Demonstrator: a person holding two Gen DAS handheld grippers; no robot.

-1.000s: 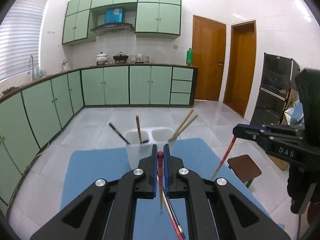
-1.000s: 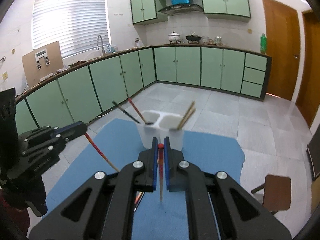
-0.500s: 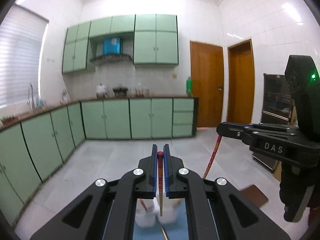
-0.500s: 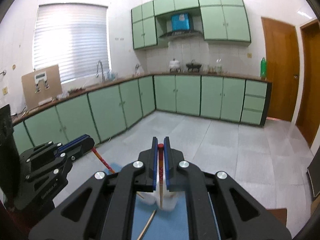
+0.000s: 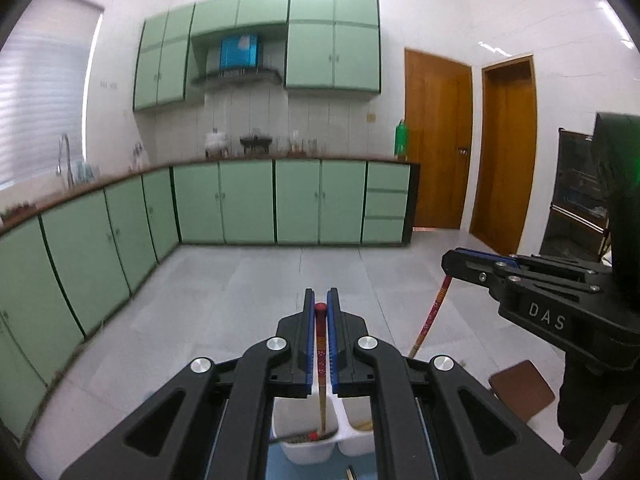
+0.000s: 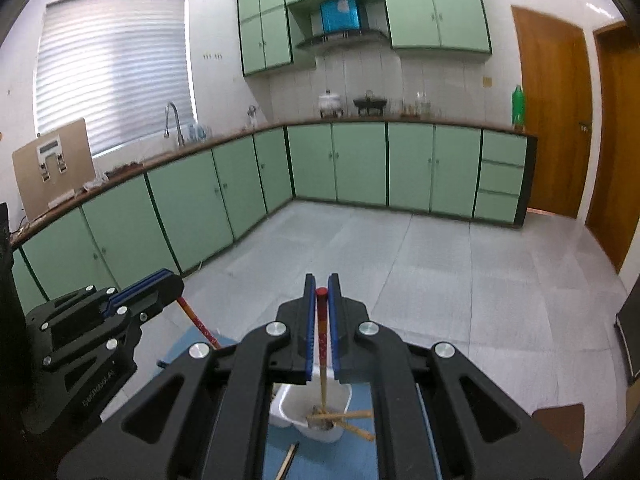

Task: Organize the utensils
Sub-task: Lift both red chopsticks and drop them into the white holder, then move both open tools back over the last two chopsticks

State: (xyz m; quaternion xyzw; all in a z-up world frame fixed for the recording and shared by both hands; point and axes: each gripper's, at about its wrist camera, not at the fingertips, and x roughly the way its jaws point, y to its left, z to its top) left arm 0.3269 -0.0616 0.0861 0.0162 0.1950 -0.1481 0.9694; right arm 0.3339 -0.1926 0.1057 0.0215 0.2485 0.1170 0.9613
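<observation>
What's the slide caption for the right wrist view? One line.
Right gripper shut on a red-topped wooden chopstick, its tip lowered into the white plastic two-compartment utensil holder.

Blue mat [image 6: 276, 454] covers support surface; only small patch shows between gripper arms. White two-cup holder [image 6: 326, 434] stands on mat, chopsticks inside. Loose wooden chopstick [image 6: 289, 460] lies flat on mat just beside holder. Left view: holder [image 5: 304, 454] on same mat [image 5: 276, 466].
</observation>
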